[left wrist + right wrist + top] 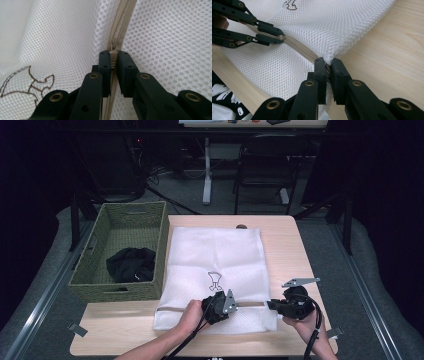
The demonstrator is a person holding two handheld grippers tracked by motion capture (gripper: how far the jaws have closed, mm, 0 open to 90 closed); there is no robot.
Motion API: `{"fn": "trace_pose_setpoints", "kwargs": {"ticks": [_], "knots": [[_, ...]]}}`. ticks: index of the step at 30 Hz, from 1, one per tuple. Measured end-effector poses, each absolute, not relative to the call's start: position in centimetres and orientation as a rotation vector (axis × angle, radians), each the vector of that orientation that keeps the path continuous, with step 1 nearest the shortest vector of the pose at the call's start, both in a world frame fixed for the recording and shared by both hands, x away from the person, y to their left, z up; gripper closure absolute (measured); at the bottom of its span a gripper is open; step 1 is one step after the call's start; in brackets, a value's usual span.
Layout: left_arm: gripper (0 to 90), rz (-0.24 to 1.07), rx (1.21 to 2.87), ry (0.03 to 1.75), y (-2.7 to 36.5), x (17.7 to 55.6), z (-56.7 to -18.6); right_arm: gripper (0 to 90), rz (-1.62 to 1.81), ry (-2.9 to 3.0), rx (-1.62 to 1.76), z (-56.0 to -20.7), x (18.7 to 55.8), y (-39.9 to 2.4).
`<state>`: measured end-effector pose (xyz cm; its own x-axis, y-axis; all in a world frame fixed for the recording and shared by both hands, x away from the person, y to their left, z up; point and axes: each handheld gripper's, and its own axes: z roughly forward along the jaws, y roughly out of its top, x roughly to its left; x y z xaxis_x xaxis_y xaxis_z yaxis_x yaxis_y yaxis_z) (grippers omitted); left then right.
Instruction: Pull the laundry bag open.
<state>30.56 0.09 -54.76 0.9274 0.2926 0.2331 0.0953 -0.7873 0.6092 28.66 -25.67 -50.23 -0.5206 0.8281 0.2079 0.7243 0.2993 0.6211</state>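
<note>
Left hand-held gripper (113,57): jaws drawn narrow, pinching the beige zipper pull (113,53) of the white mesh laundry bag (215,255). In the left gripper view the pull sits squarely between the two pads, with the metal slider (114,43) just beyond the tips on the beige zipper tape (125,15). In the high view this gripper (220,304) sits over the zipper line, near the middle of the bag's near end.

Right hand-held gripper (327,65): jaws likewise narrow, clamped on the bag's corner where the zipper ends; mesh fabric bunches up just above the tips. In the high view it (272,305) is at the bag's near right corner, well apart from the left one. The zipper (247,304) runs straight between the two grippers.

Bag lies flat on the light wooden worktop (290,250), near its middle, with a small brown outline print (214,279) on its upper face.

Count: two hand-held grippers, one mesh bag, one zipper, one green woven basket (122,251) standing at the worktop's left edge just beside the bag, and one black garment (131,264) inside the basket.
</note>
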Motion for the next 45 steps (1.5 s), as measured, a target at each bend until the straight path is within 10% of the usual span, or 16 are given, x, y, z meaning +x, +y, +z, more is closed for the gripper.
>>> {"fn": "trace_pose_setpoints", "kwargs": {"ticks": [45], "knots": [[82.3, 0.399, 2.544, 0.434, 8.6, 30.7, -54.3, 84.1, 0.983, 2.426, 1.426, -50.7, 29.0, -25.5]]}}
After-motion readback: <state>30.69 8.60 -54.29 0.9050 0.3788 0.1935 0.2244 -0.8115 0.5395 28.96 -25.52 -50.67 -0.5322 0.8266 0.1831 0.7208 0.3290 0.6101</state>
